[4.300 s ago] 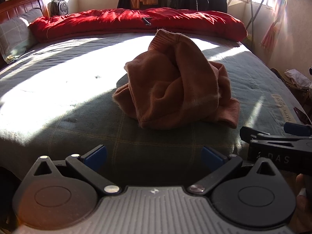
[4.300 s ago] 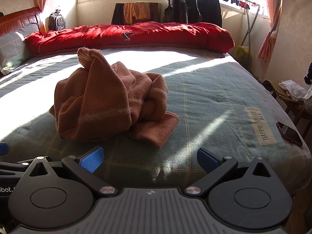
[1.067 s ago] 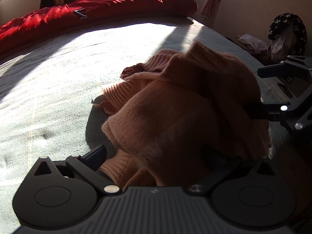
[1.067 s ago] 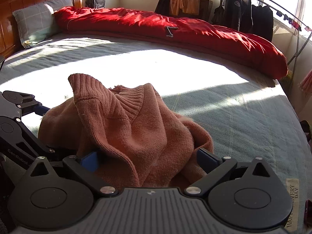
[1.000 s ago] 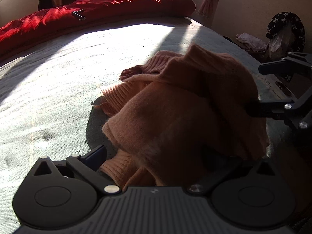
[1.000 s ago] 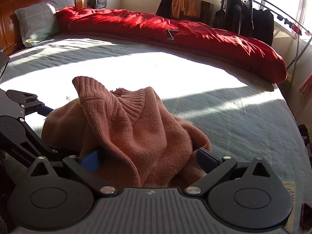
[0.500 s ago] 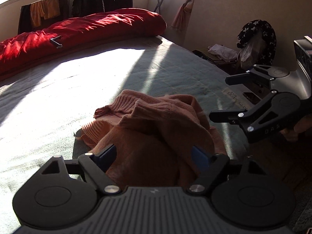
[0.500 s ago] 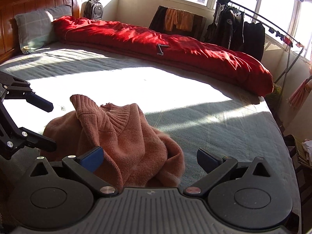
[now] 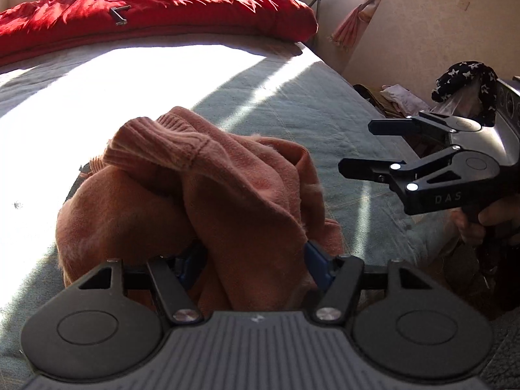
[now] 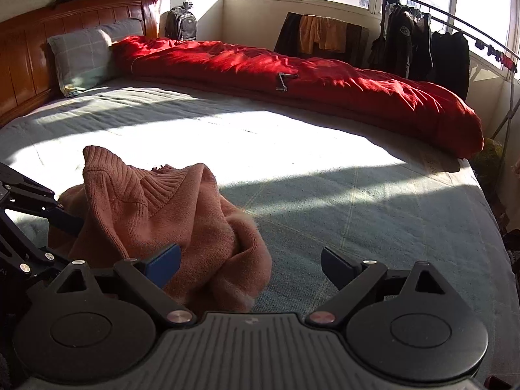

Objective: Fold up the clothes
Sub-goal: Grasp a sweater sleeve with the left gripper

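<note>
Sweater (image 9: 208, 201), rust knit, crumpled in a heap on bed (image 10: 325, 195); soft, floppy, likely best taken at ribbed hem or shoulders. Left gripper (image 9: 252, 260) jaws pinching its fabric, right gripper (image 10: 250, 263) jaws wide, holding nothing

red duvet (image 10: 292, 74) | grey pillow (image 10: 81, 55) | backpack (image 10: 181, 24), possibly | hanging jackets (image 10: 419, 45)

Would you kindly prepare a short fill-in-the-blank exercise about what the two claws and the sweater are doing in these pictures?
1. The left claw has closed on a fold of the ____ sweater.
2. The right claw is ____ and grips nothing.
3. The sweater lies crumpled on the ____.
4. Along the bed's far side lies a ____ quilt.

Missing words: orange; open; bed; red
</note>
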`<state>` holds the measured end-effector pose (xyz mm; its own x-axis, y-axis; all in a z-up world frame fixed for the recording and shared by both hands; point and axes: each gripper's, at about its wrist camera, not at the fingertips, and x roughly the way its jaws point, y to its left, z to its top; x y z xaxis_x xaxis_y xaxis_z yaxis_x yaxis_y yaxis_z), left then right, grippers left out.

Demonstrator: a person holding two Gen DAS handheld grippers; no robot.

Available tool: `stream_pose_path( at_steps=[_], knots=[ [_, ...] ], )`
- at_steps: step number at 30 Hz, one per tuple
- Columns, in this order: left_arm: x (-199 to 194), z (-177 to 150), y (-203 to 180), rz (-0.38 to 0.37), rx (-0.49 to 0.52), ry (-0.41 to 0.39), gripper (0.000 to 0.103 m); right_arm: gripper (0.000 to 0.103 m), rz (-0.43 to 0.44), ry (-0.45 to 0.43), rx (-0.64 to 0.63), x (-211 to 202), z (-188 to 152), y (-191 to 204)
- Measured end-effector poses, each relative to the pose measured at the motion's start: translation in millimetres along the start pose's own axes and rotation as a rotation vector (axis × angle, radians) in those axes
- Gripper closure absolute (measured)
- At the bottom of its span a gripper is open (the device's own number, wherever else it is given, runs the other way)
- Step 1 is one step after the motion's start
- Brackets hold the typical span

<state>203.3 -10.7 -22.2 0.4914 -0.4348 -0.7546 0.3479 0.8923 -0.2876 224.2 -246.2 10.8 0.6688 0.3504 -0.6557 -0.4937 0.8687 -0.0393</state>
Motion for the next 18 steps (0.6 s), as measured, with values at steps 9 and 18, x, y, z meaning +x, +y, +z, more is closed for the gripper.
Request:
stream_pose_path(
  at_steps=[9, 18],
  knots=[
    [13.0, -2.1, -8.0, 0.112, -0.172, -0.07, 0.054, 0.007, 0.14, -0.02, -0.05, 1.7, -2.8, -44.8],
    [-11.9, 21.1, -23.6, 0.3, -0.144, -0.087, 0.082, 0.007, 0.205, -0.047, 0.034, 7.3, -12.5, -84.0]
  ],
)
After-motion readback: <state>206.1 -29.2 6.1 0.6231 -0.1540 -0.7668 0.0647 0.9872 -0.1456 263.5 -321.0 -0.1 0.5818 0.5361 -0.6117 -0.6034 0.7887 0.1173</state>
